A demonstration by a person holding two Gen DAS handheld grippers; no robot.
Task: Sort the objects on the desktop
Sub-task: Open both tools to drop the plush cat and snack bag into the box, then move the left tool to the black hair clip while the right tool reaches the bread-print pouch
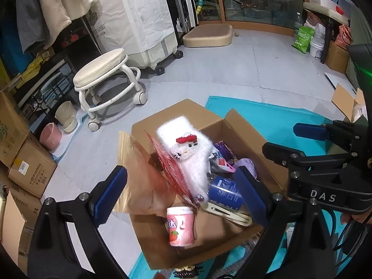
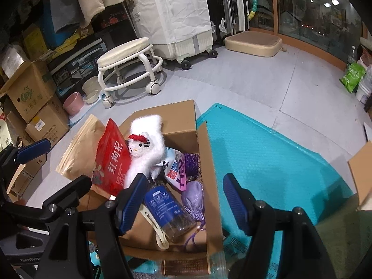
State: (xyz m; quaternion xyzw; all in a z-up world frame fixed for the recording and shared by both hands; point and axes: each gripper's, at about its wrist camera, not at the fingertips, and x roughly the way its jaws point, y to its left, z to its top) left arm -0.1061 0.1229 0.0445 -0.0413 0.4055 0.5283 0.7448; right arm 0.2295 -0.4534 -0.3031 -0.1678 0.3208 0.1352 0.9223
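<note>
1. My left tongs (image 1: 183, 195) stand wide apart with nothing between the ribbed blue pads; my right tongs (image 2: 186, 204) are parted too, holding nothing, black arms framing the view.
2. Just past my left tongs, at six o'clock inside the cardboard box (image 1: 241, 125), a small pink plastic canister (image 1: 180, 226) with a white lid and a peach picture stands near the box's near wall.
3. Beside it at three o'clock lies a cream hair clip (image 1: 229, 215), smooth and flat, and above that a clear bottle with a blue label (image 2: 162, 203) lies on its side.
4. At the box's centre a fluffy white plush pouch (image 1: 186, 153) with a knitted cat face and red bow leans upright; a glossy red packet (image 2: 114, 162) with white characters leans at its nine o'clock, against a tan paper bag (image 2: 79, 148).
5. A lilac drawstring pouch (image 2: 194, 196), soft and creased, lies at the right wall, with a white-and-pink sachet (image 2: 177, 169) and something purple and frilly behind it that I cannot make out.
6. At the bottom edge of the right view a clear ribbed bottle is cut off; in the left view a dark spiky clip is cut off.
7. The box sits on a teal padded mat (image 2: 267, 162) on the grey floor (image 1: 232, 65).
8. Far off at eleven o'clock stands a cream round stool on casters (image 1: 109, 81), then stacked cartons, pet bowls, a covered suitcase and glass at twelve.
</note>
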